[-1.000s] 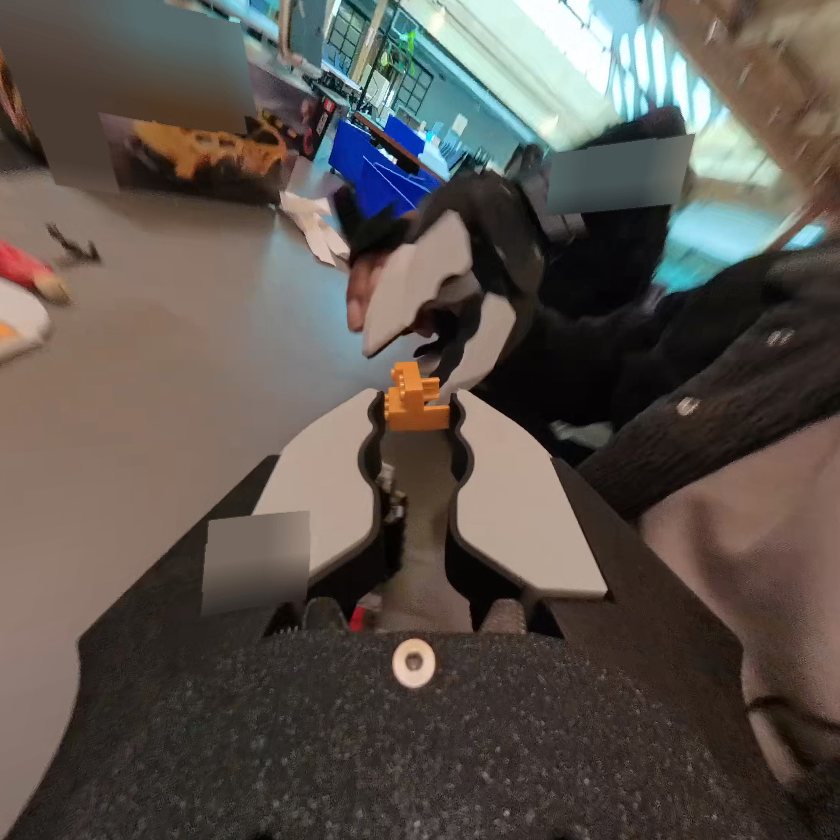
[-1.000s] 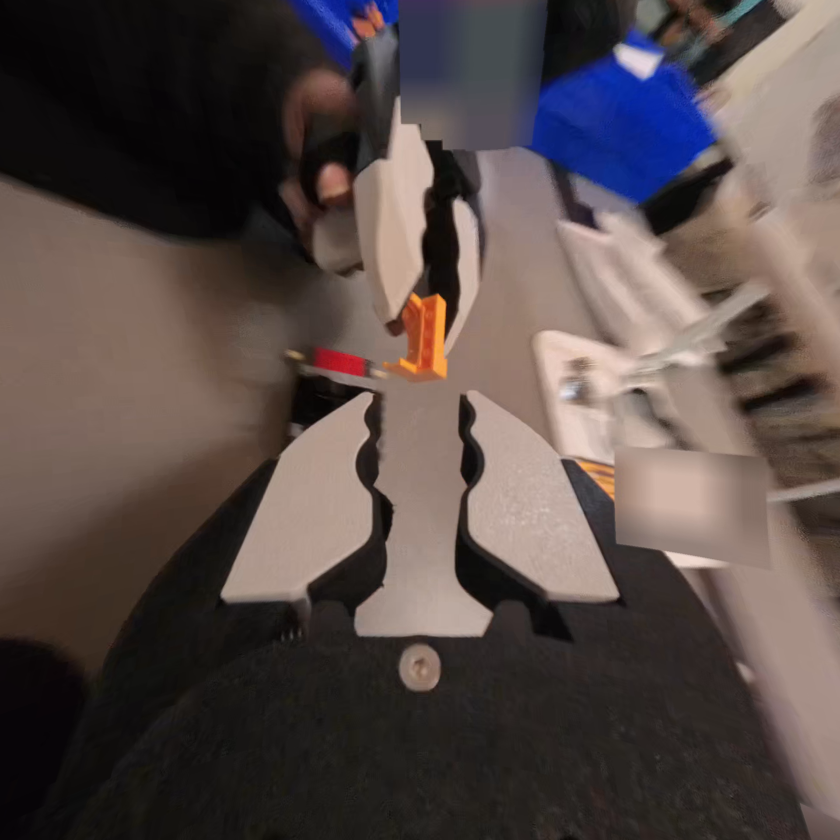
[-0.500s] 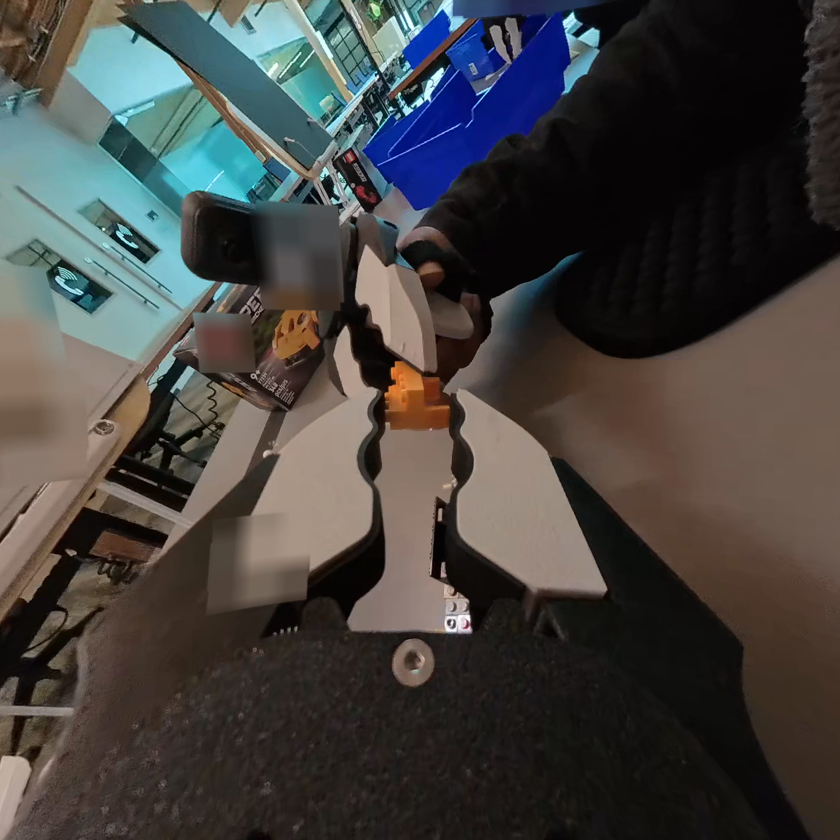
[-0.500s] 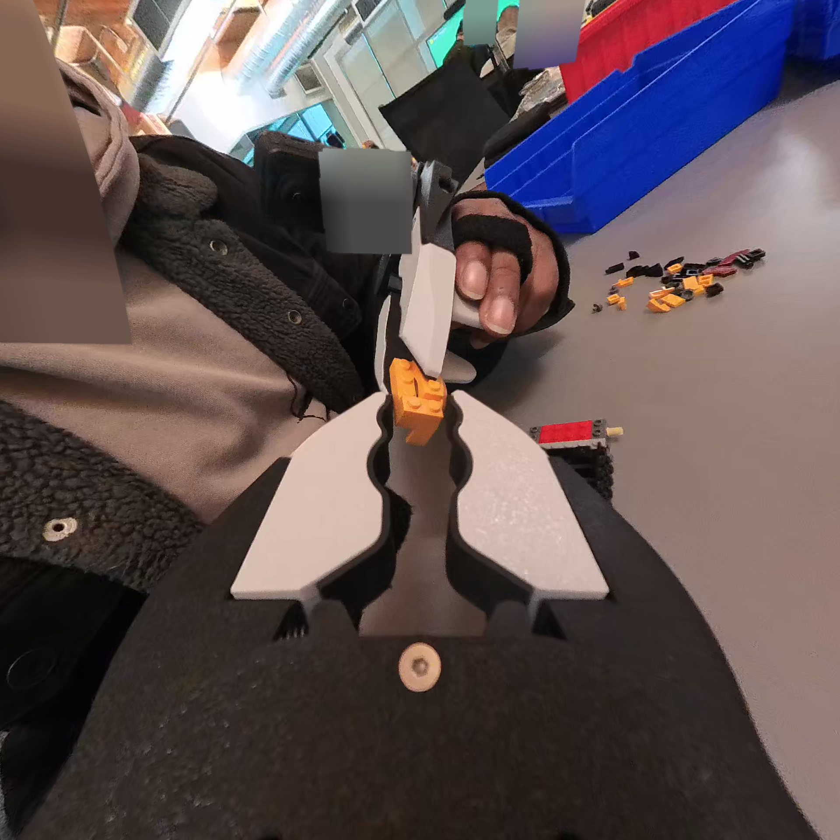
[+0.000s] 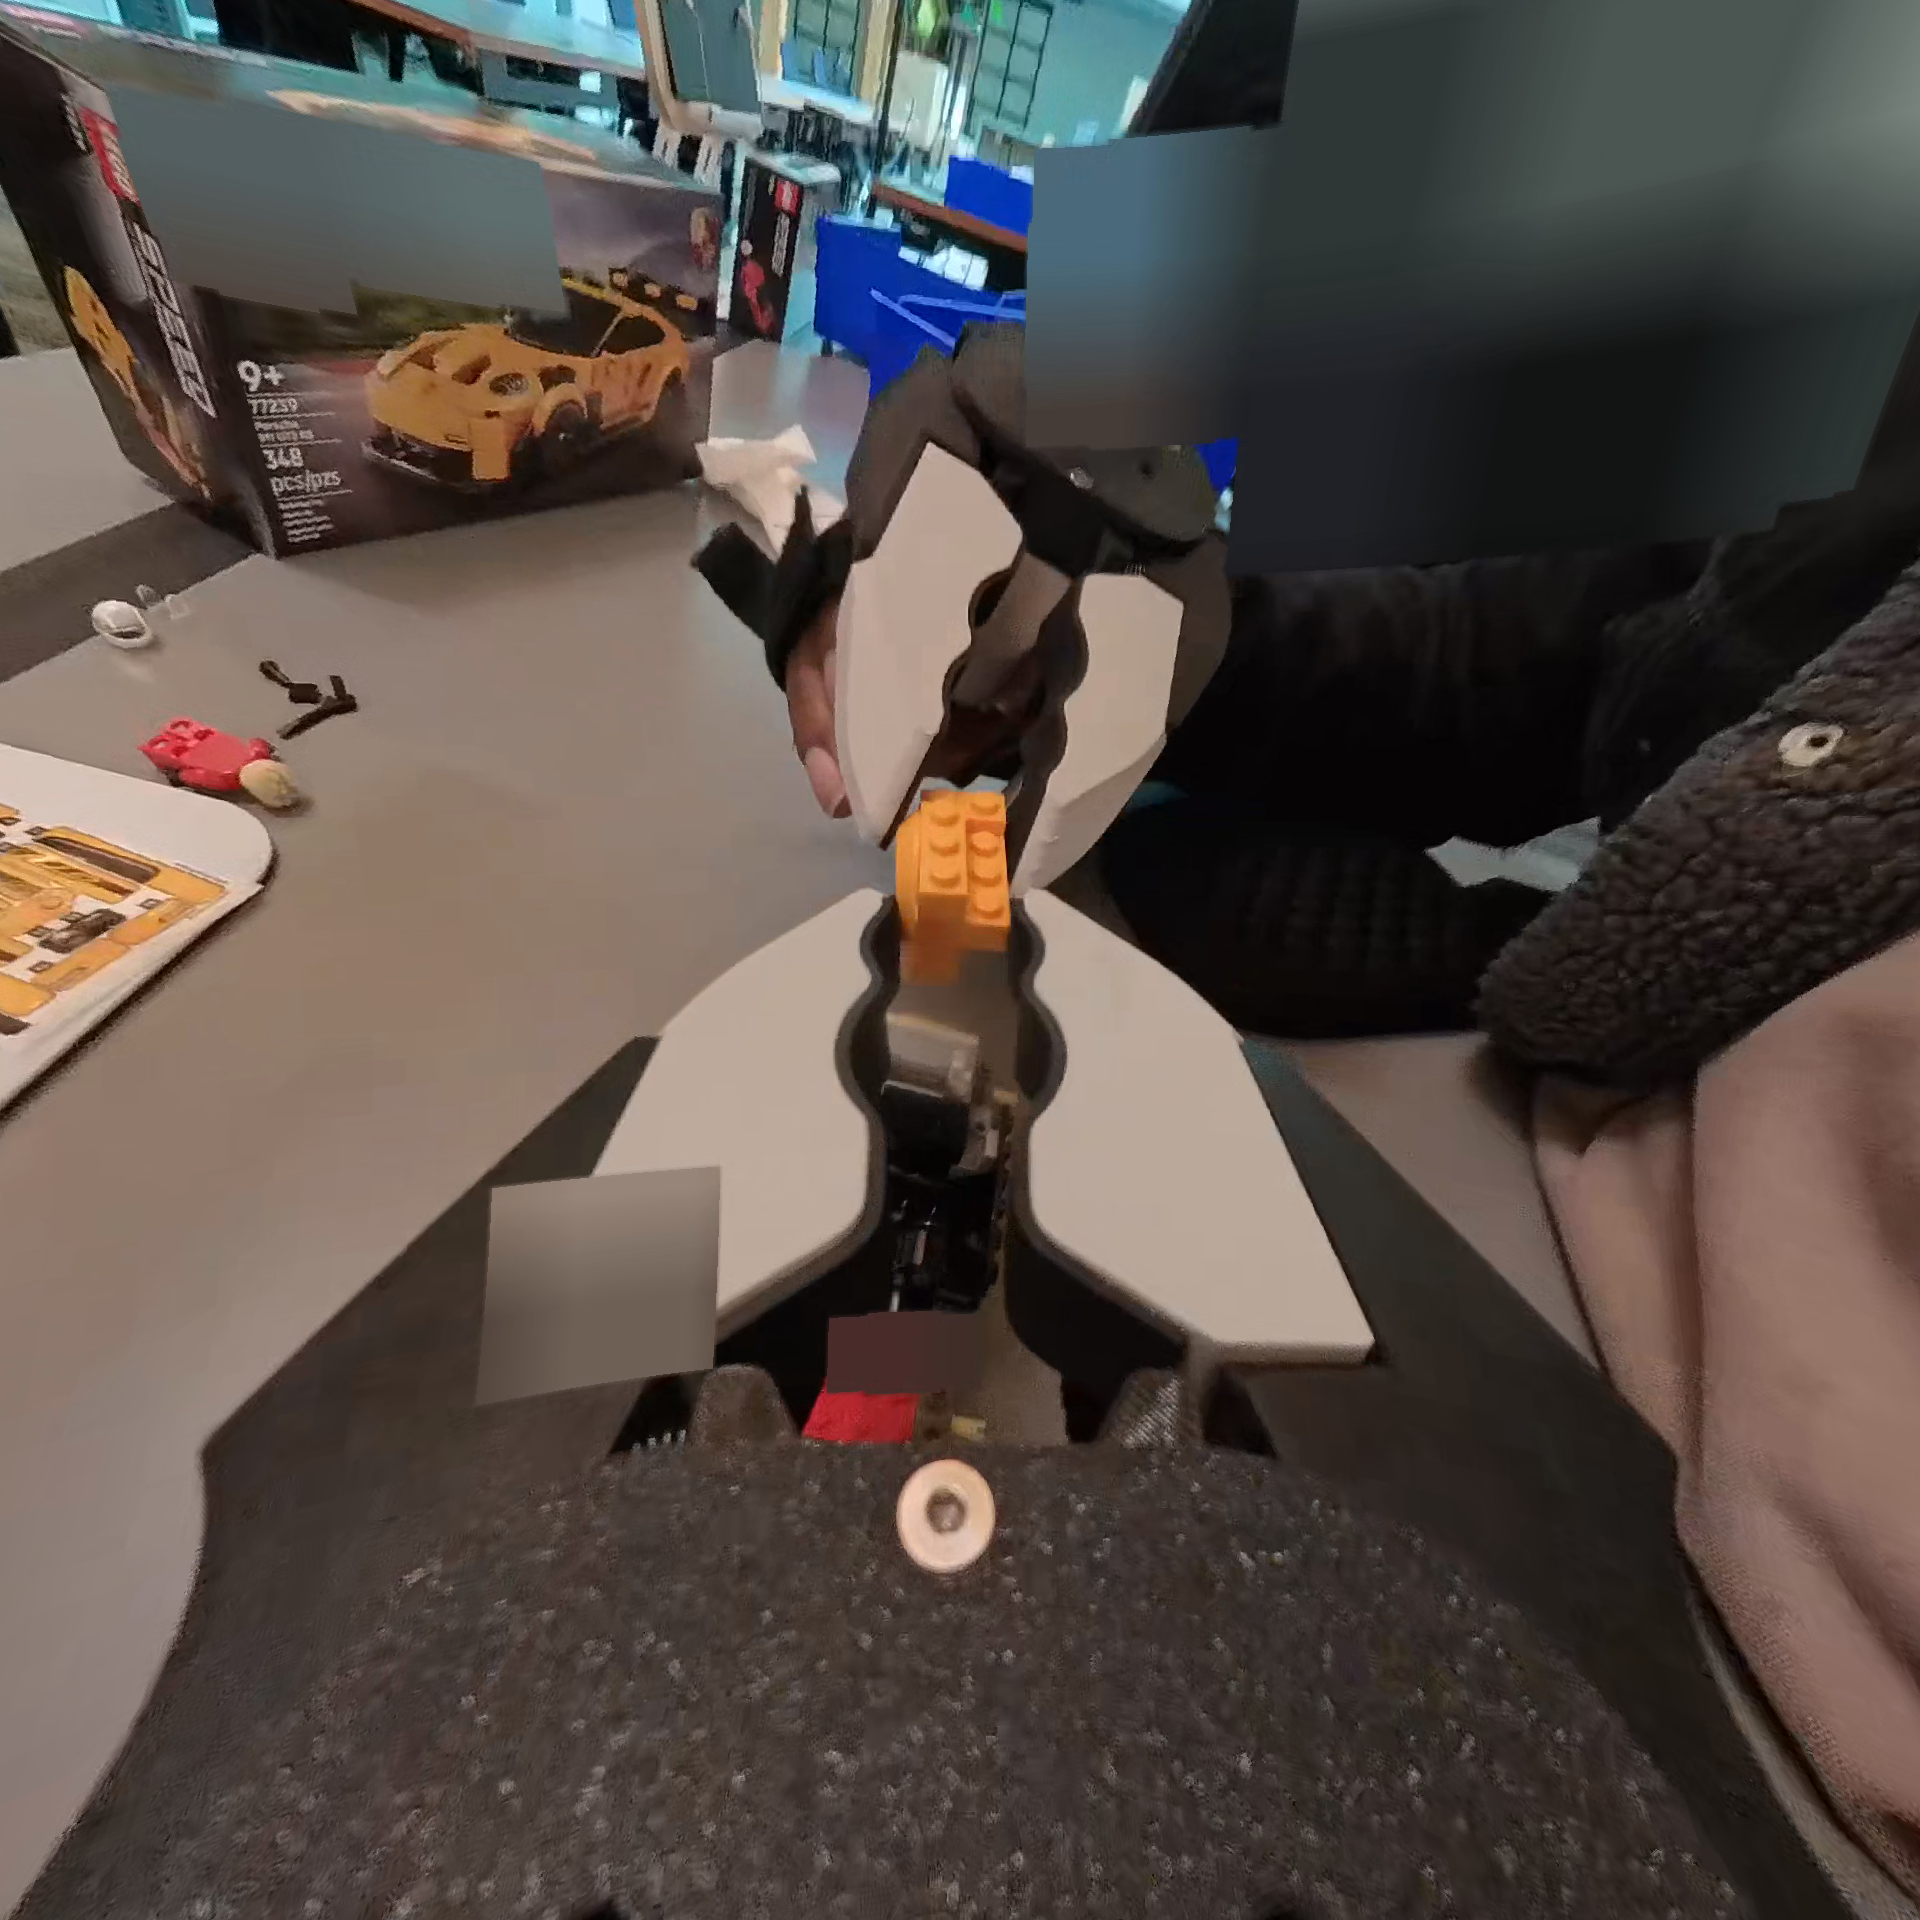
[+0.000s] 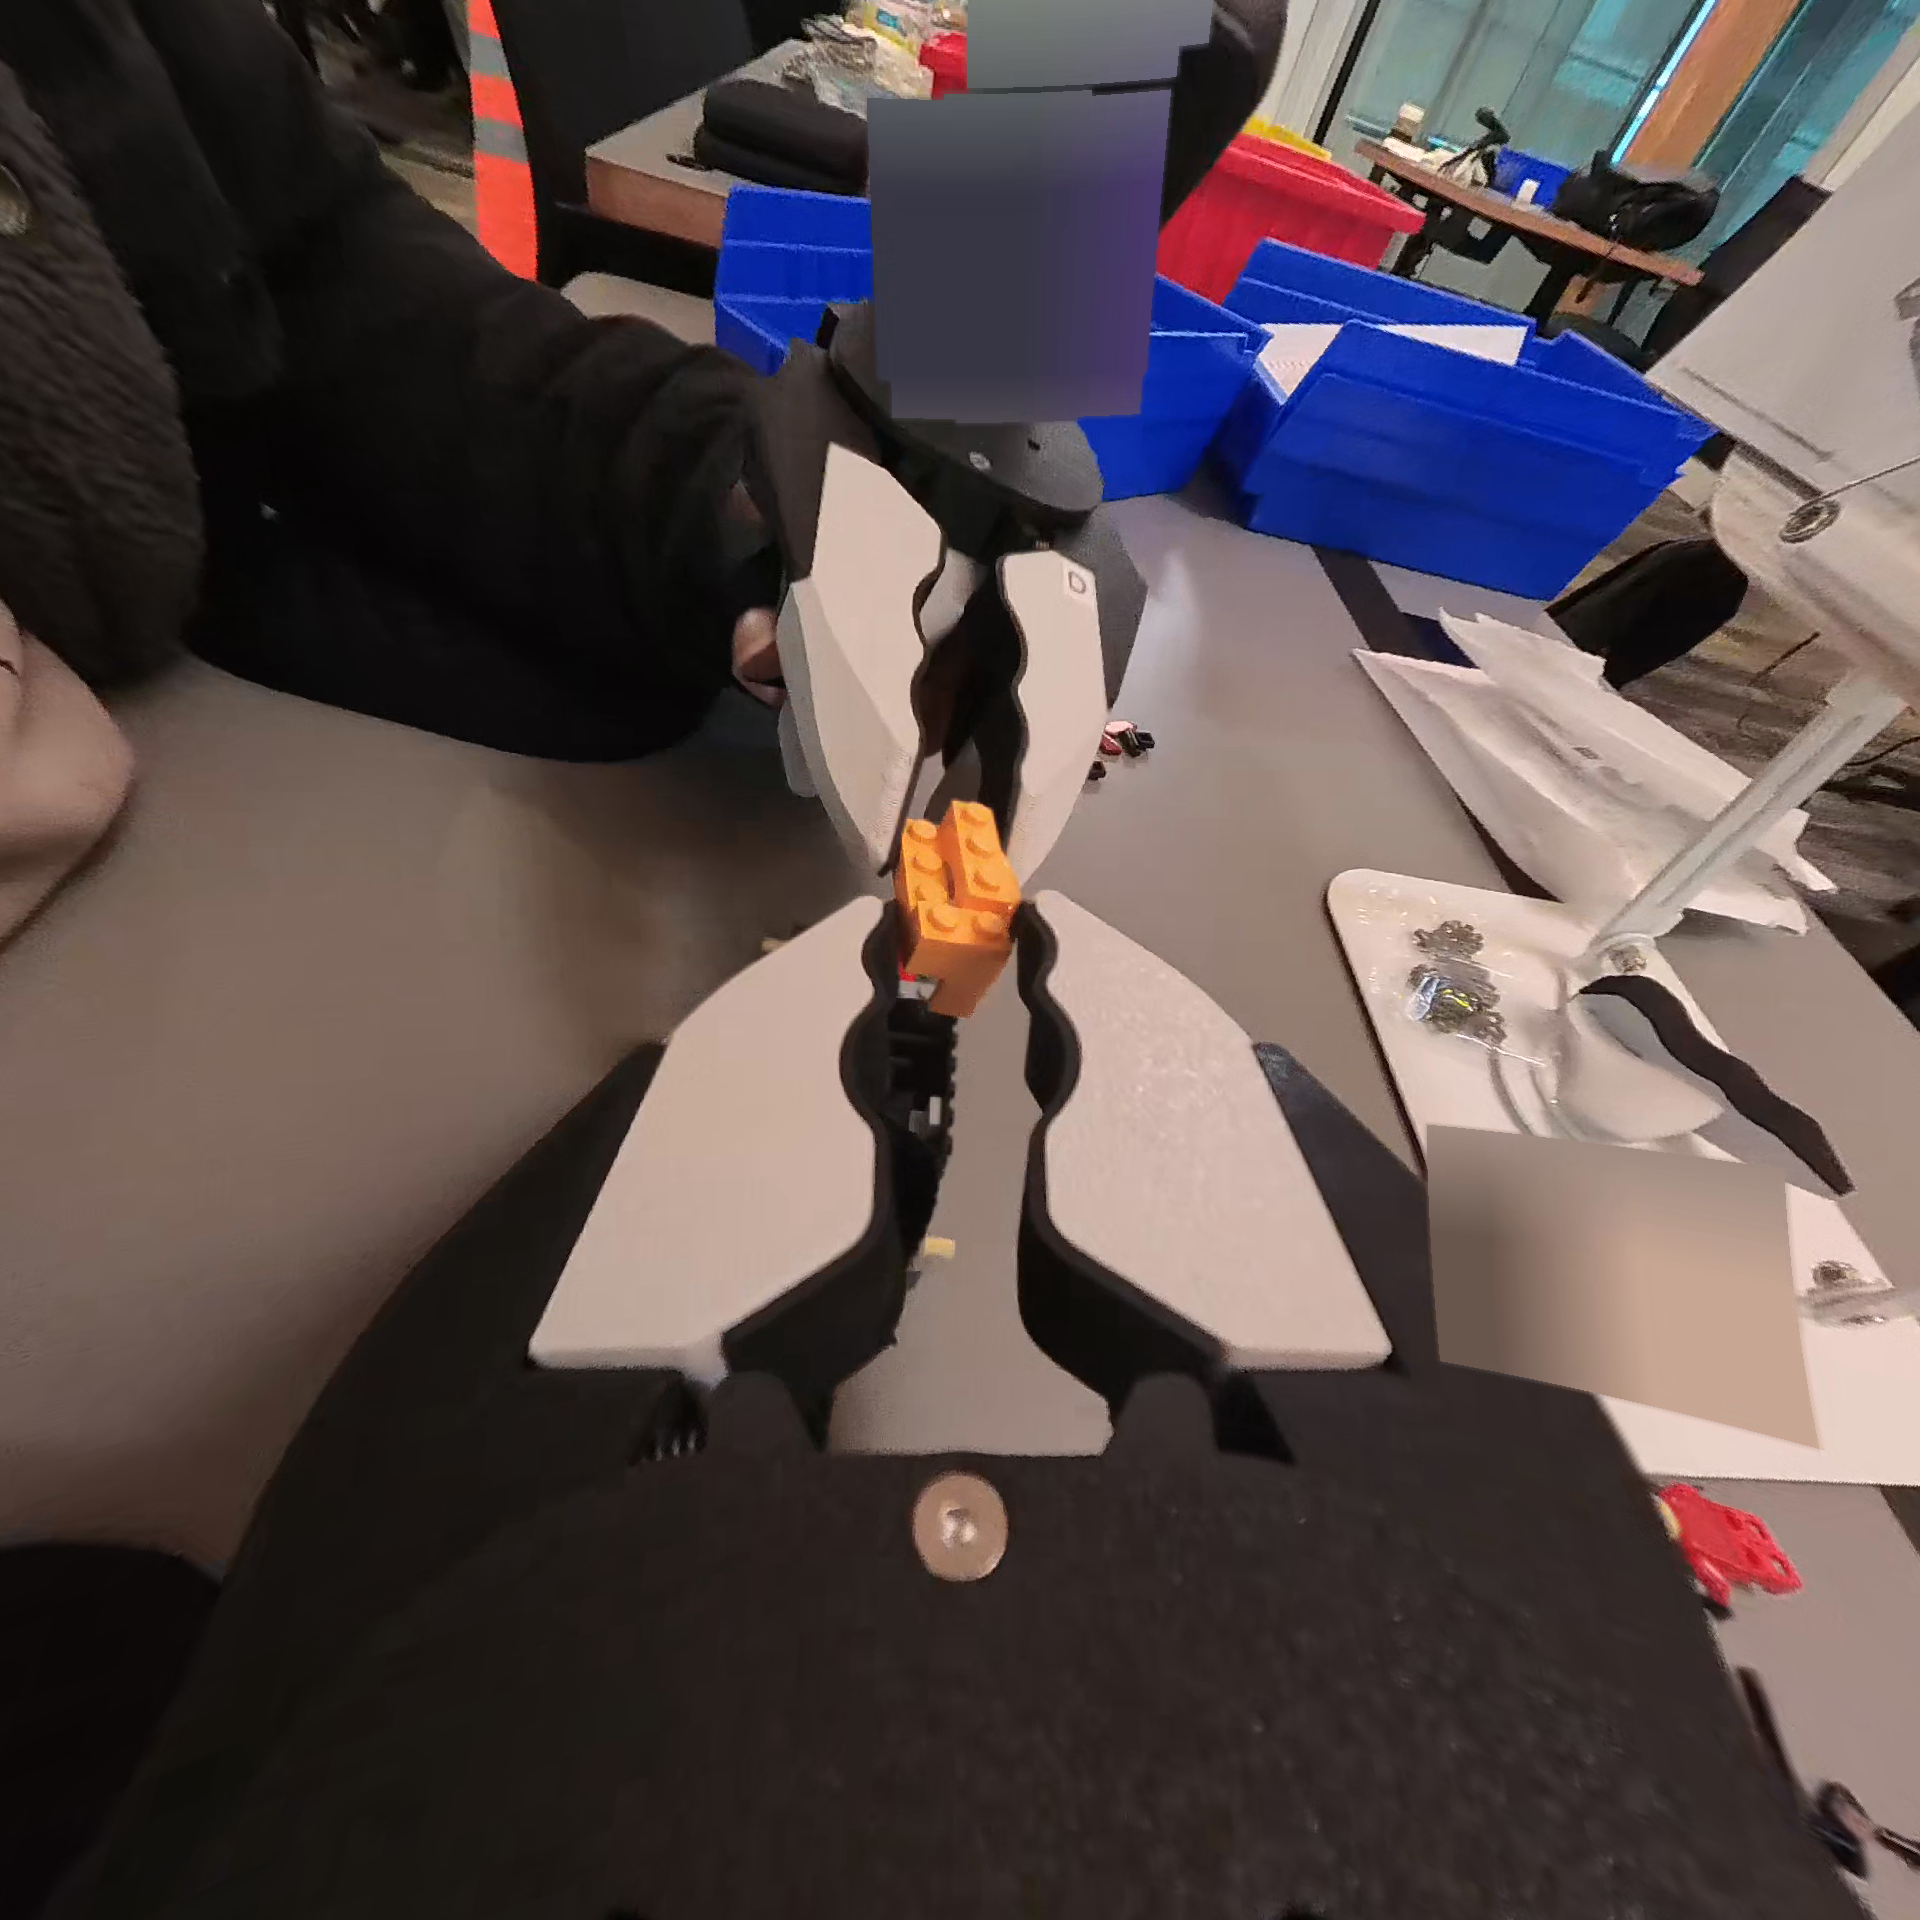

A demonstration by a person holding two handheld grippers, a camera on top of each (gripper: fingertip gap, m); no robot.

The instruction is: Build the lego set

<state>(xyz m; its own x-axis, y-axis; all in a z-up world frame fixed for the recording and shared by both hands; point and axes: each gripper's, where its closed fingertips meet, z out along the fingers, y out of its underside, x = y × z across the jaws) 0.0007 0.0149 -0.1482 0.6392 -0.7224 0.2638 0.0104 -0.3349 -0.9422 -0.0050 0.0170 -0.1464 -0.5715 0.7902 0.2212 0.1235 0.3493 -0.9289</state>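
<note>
Left claw (image 5: 951, 914) and right claw (image 6: 951, 914) both clamp the orange brick assembly (image 5: 954, 883) above the desk (image 5: 468, 935). Printed set box (image 5: 395, 343) stands far left.

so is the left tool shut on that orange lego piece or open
Shut on it. In the left wrist view the left tool's fingertips press both sides of the orange lego piece; the right tool pinches its far end too.
</note>
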